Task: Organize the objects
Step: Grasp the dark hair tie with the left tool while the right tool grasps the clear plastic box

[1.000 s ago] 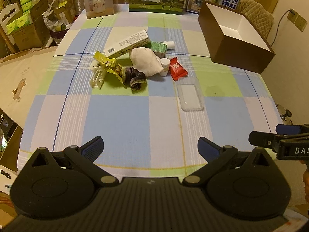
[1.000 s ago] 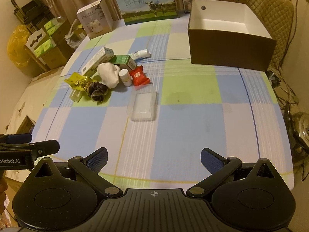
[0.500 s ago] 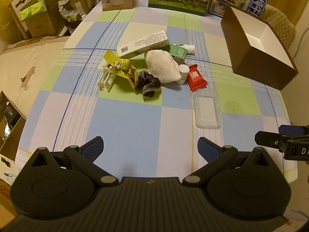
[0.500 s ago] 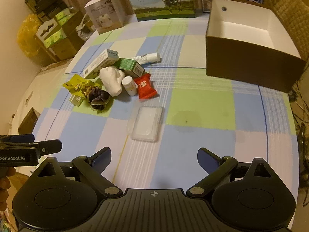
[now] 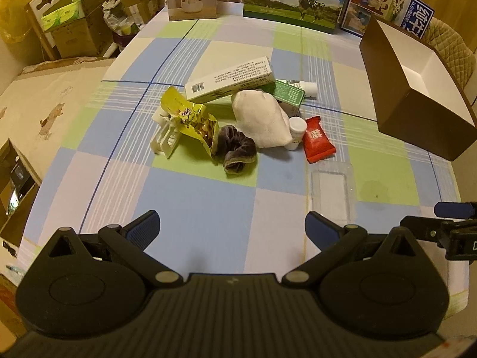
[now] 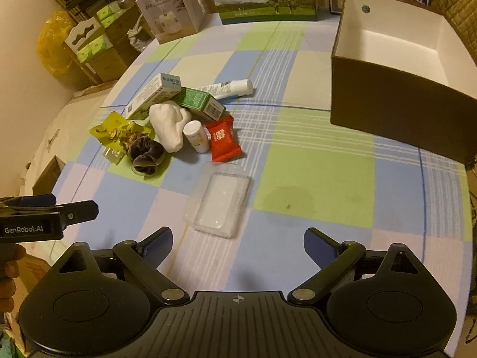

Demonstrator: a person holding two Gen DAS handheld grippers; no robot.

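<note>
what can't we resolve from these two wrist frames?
- White plastic clip: mostly covered by the yellow snack bag in the left view, nearly hidden in the right view.
- White tube: rear hidden behind the green box.
- Brown box: floor partly screened by its near wall.
- Carton print: too small.

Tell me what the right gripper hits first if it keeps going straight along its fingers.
Most likely the clear plastic tray, lying flat just ahead of the open right gripper, slightly left of centre. Depth is hard to judge; it might meet bare tablecloth first.
</note>
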